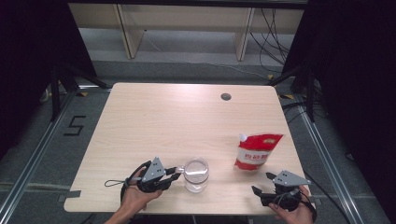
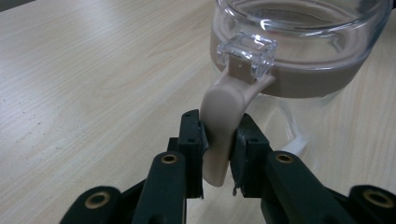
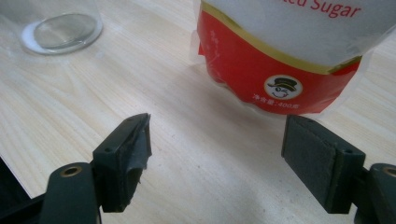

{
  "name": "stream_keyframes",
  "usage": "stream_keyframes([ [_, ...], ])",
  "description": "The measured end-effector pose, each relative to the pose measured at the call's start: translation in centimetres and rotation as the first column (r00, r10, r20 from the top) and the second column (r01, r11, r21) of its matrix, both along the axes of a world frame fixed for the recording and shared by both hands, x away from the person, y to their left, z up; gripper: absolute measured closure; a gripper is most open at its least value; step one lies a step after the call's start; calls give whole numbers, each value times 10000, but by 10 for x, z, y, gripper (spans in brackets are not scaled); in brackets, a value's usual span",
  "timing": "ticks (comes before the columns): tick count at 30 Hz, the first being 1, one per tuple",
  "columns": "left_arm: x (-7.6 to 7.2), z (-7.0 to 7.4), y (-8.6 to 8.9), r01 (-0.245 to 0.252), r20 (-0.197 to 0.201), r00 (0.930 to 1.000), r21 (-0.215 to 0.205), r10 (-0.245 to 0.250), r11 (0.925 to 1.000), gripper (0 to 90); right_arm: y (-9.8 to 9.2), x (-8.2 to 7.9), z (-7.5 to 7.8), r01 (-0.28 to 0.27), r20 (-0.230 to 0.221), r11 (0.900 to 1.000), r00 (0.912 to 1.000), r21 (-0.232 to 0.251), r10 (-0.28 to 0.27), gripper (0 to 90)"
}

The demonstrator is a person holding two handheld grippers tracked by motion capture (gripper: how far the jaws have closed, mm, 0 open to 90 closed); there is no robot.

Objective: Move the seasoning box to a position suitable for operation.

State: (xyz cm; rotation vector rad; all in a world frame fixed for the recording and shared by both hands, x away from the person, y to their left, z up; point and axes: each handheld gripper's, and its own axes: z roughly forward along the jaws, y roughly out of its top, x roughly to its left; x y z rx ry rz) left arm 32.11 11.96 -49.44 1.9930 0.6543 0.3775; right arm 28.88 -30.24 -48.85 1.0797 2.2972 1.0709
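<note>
High view shows a pale wood-grain bench (image 1: pixel 154 116) with rounded corners, most of its far and middle surface bare, so there is wide room beyond the things gathered near the person's edge. A clear glass jar (image 1: pixel 195 174) stands close to that near edge, roughly midway along it; its wall is smooth and round, with a beige band under the rim. The left gripper (image 1: pixel 175 173) comes in level from the jar's left side, and in the left gripper view its black jaws are nearly closed, pinching a smooth beige latch (image 2: pixel 223 116) that curves down from a clear plastic clasp (image 2: pixel 246 52) on the jar's rim. A red and white sugar pouch (image 1: pixel 254 151), glossy and soft-sided with a white cap at its upper left corner, stands near the bench's right edge, well apart from the jar. The right gripper (image 1: pixel 261 183) sits by the near right corner, just short of the pouch; in the right gripper view its jaws stand wide apart with only bare bench between their rough dark pads (image 3: pixel 312 156).
</note>
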Motion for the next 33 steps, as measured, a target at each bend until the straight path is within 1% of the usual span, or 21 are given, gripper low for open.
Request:
stream_keyframes([
  [2, -1, 0, 0, 104, -53, 9999, -7, -104, 9999, 754, 0, -1, 0, 115, 17, 9999, 9999, 61, -115, 249],
  [3, 0, 0, 0, 122, 62, 9999, 143, -123, 9998, 754, 1, -1, 0, 152, -8, 9998, 9999, 106, -152, 249],
  [4, -1, -1, -1, 275, 66, 9996, -57, -274, 9996, 754, 1, 0, 0, 50, 129, 10000, 9999, -3, -50, 249],
  [7, -1, -1, -1, 232, -234, 9994, -174, -236, 9996, 746, 1, 1, 0, -125, 69, 9999, 9999, -21, 125, 250],
  [8, -1, -1, 0, 245, -177, 9995, -222, -249, 9995, 720, 0, 1, 0, -99, 240, 9999, 9997, -95, 101, 249],
  [9, -1, -2, 1, 223, -506, 9985, -68, -227, 9997, 627, 1, 2, -1, -185, 115, 9998, 9998, 31, 185, 249],
  [10, -1, -2, 1, 223, -506, 9985, -68, -227, 9997, 561, 1, 1, 0, -64, 4, 10000, 10000, 14, 64, 249],
  [11, -5, -3, 1, 138, -185, 9997, 226, -134, 9996, 543, 1, 1, -1, -94, 28, 10000, 10000, 29, 94, 249],
  [12, -5, -3, 1, 138, -185, 9997, 226, -134, 9996, 502, 1, 1, -1, -94, 28, 10000, 10000, 29, 94, 249],
  [13, -7, -3, 1, 103, -156, 9998, 313, -98, 9995, 502, 1, 2, 0, -7, 112, 10000, 9999, -40, 7, 249],
  [14, -11, -1, 2, -31, -289, 9996, 241, 38, 9997, 395, 1, 2, 0, 4, -40, 10000, 10000, -10, -4, 249],
  [15, -11, -1, 2, -31, -289, 9996, 241, 38, 9997, 365, 1, 2, 0, 4, -40, 10000, 10000, -10, -4, 249],
  [16, -13, 2, 5, -52, -287, 9996, 62, 54, 10000, 358, 2, 3, -1, -87, 64, 10000, 9999, -39, 88, 249],
  [18, -15, 6, 7, -210, -425, 9989, -80, 207, 9997, 339, 3, 3, -1, -90, -2, 10000, 10000, -25, 90, 249],
  [20, -15, 8, 8, -227, -338, 9992, -137, 223, 9996, 338, 3, 3, -1, -127, 57, 9999, 9999, -64, 127, 250],
  [21, -17, 10, 10, -338, -416, 9986, -240, 328, 9991, 337, 4, 4, -1, -186, 48, 9998, 9998, -60, 186, 255],
  [23, -17, 11, 12, -214, -429, 9989, -174, 206, 9996, 335, 3, 5, -1, -210, 146, 9997, 9997, -160, 213, 256],
  [24, -19, 11, 12, -347, -556, 9979, -207, 335, 9992, 330, 5, 5, -1, -217, 98, 9997, 9997, -128, 218, 255],
  [25, -21, 13, 14, -293, -613, 9977, -326, 273, 9990, 329, 5, 5, -1, -285, 112, 9995, 9995, -152, 287, 256],
  [28, -21, 15, 15, -277, -554, 9981, -374, 256, 9989, 327, 5, 4, -1, -274, 40, 9996, 9996, -105, 275, 255],
  [33, -24, 22, 19, -450, -712, 9966, -602, 406, 9972, 329, 4, 5, -1, -306, 110, 9994, 9995, -173, 308, 255],
])
